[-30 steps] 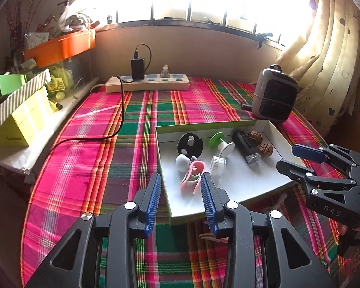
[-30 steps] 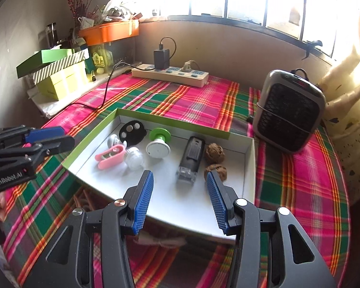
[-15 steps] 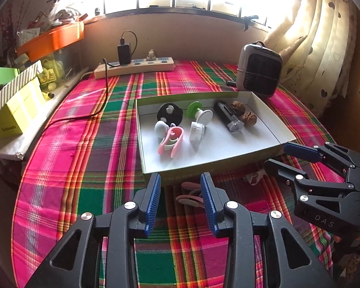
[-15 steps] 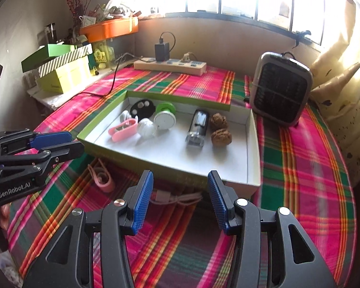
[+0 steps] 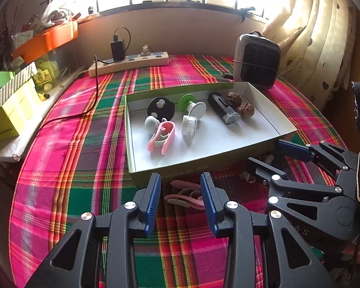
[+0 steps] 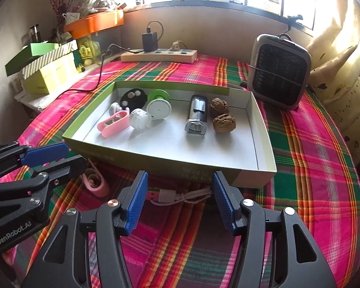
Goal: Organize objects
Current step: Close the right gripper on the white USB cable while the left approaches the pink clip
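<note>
A green-sided box (image 5: pixel 271 120) (image 6: pixel 259 144) with a white floor holds a pink clip (image 5: pixel 162 136), a black disc (image 5: pixel 160 106), a green-and-white spool (image 6: pixel 159 103), a dark cylinder (image 6: pixel 197 114) and two walnuts (image 6: pixel 222 116). On the cloth in front of the box lies a pink cable clip (image 5: pixel 184 195) (image 6: pixel 94 181), between the pads of my left gripper (image 5: pixel 180 189), which stands open above it. A coiled white cable (image 6: pixel 180 195) lies between the pads of my right gripper (image 6: pixel 180 192), whose jaws are opening and not touching it.
A plaid cloth (image 5: pixel 84 144) covers the table. A small heater (image 6: pixel 279 72) stands behind the box at right. A power strip with a charger (image 5: pixel 129 62) lies along the back wall. Yellow and green boxes (image 6: pixel 48 69) sit on the left ledge; curtains hang at right.
Both grippers drew back toward the near edge and sank, from over the box to the cloth in front of it. The right jaws have spread wider.
</note>
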Available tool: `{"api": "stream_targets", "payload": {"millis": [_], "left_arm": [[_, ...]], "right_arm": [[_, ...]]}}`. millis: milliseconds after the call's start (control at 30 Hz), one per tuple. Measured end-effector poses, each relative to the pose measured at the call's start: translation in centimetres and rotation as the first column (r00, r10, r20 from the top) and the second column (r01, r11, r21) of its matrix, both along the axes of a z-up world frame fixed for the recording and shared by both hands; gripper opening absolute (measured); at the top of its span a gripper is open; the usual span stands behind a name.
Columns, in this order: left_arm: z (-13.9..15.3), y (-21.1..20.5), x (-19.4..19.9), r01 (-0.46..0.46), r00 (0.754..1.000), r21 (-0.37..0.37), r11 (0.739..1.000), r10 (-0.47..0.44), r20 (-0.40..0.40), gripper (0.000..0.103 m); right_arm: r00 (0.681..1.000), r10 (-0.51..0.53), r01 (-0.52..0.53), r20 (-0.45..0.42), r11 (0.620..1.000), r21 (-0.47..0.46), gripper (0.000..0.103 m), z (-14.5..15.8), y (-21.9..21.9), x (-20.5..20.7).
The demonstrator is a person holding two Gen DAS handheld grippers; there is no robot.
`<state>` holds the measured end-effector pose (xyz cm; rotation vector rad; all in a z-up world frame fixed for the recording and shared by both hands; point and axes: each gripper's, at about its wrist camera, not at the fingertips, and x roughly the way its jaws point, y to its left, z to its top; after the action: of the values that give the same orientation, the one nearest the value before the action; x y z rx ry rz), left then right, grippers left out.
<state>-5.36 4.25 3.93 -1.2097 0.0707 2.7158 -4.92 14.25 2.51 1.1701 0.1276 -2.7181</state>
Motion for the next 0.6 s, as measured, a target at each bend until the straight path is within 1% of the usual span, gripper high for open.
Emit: {"api": "stream_targets", "payload": {"millis": [333,600], "left_arm": [[-0.1,0.3,-0.1,0.01,1.0,-0.02,1.0,-0.01,0.008,0.033],[-0.3,0.5,0.3,0.035,0.999,-0.029,0.999,-0.034,0.02,0.033]], "right_arm": [[0.998,-0.006,0.005,0.057,1.0,0.018,0.056,-0.7,-0.1,-0.1],[0.997,0.001,-0.003,0.075,0.999,0.036,0.056,-0.8,0.3,1.0]]}}
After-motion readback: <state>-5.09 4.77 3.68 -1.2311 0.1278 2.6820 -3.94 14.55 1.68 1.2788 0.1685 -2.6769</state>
